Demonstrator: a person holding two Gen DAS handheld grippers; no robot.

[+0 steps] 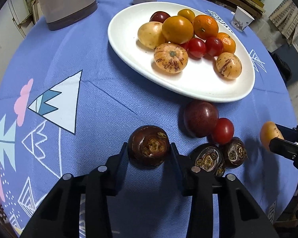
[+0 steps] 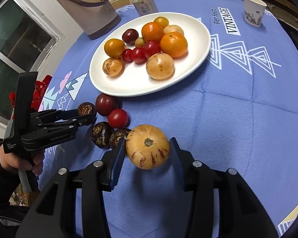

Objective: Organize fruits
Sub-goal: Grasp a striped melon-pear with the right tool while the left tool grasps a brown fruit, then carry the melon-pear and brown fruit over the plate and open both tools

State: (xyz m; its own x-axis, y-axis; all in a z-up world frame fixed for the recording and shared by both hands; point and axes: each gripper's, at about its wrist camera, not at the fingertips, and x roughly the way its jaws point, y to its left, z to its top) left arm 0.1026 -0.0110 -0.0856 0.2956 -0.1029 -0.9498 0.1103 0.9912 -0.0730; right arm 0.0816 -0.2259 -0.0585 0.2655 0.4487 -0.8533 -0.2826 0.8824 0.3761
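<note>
Revealing the hand (image 2: 19, 162), only right view; grip unclear

The left gripper (image 1: 149, 148) is pointing steeply down, its fingers (image 1: 122, 154) pressing on something between them. The right gripper (image 2: 148, 148) is tilting downward, clamping what it holds. A hand (image 2: 19, 162) is gripping the left handle
</note>
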